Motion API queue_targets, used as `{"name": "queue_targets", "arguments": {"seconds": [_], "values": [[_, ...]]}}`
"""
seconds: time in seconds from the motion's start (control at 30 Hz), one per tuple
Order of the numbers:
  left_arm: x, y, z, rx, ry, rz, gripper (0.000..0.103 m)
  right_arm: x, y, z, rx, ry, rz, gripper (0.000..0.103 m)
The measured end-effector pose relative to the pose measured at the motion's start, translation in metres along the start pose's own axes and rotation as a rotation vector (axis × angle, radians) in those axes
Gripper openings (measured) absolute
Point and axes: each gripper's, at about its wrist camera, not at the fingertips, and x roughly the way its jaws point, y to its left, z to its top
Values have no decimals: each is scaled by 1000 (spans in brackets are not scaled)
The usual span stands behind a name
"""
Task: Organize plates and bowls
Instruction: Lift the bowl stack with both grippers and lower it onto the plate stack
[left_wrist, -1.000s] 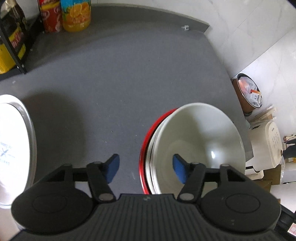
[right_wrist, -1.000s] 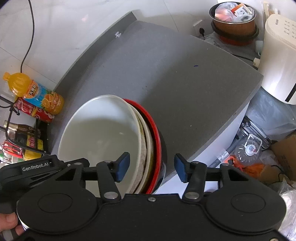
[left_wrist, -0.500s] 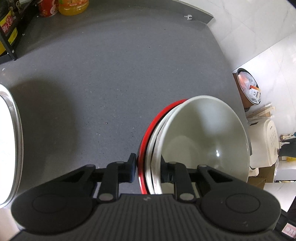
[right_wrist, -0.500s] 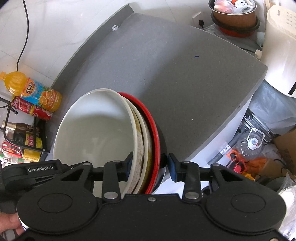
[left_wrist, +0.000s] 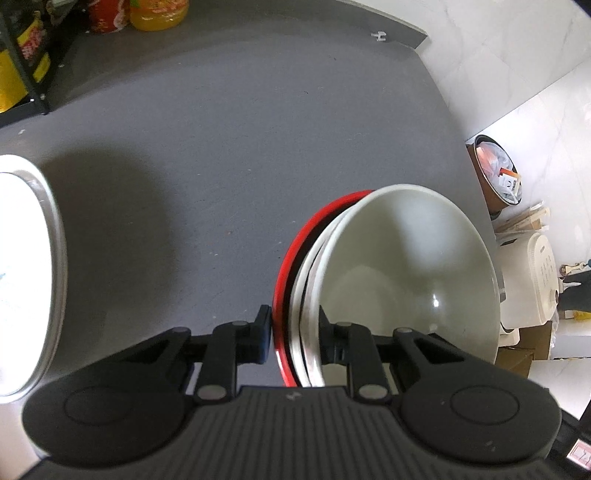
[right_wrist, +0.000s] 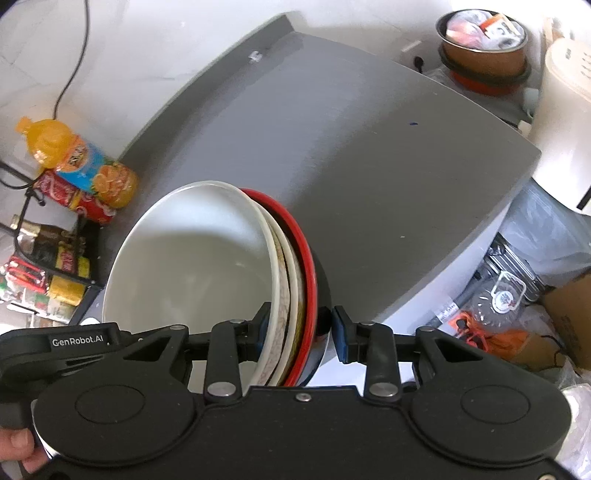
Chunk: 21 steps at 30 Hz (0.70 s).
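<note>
A nested stack of bowls, with a white bowl (left_wrist: 406, 273) on top and a red-rimmed bowl (left_wrist: 284, 273) at the bottom, is held over the grey counter (left_wrist: 236, 129). My left gripper (left_wrist: 293, 326) is shut on the stack's left rim. My right gripper (right_wrist: 301, 328) is shut on the opposite rim, where the white bowl (right_wrist: 192, 258) and the red rim (right_wrist: 308, 273) show. A white plate with a metal rim (left_wrist: 33, 273) lies at the left edge of the left wrist view.
Drink bottles (right_wrist: 81, 173) and a black rack of cans (right_wrist: 48, 273) stand at the counter's back left. Off the counter's right edge are a rice cooker (left_wrist: 532, 280), a lined bin (right_wrist: 484, 40), boxes and bags.
Both grippers went from open, straddling the rim, to shut on the bowl stack. The stack has come slightly nearer to both cameras.
</note>
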Motion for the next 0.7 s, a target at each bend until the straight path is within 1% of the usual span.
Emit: {"name": "queue_targets", "arguments": {"seconds": [0.3,0.57,0.7], "values": [[-40,22,-14,-27,-80,9,21,-18,34,-13,-74,-12,64,32],[-76,64,-39,-115,-99,48,20,-20,73,-36,-164,52,111,32],[-99,89,-54,-155,-124,74,21,-24,93,-50,-193,74,138,32]]}}
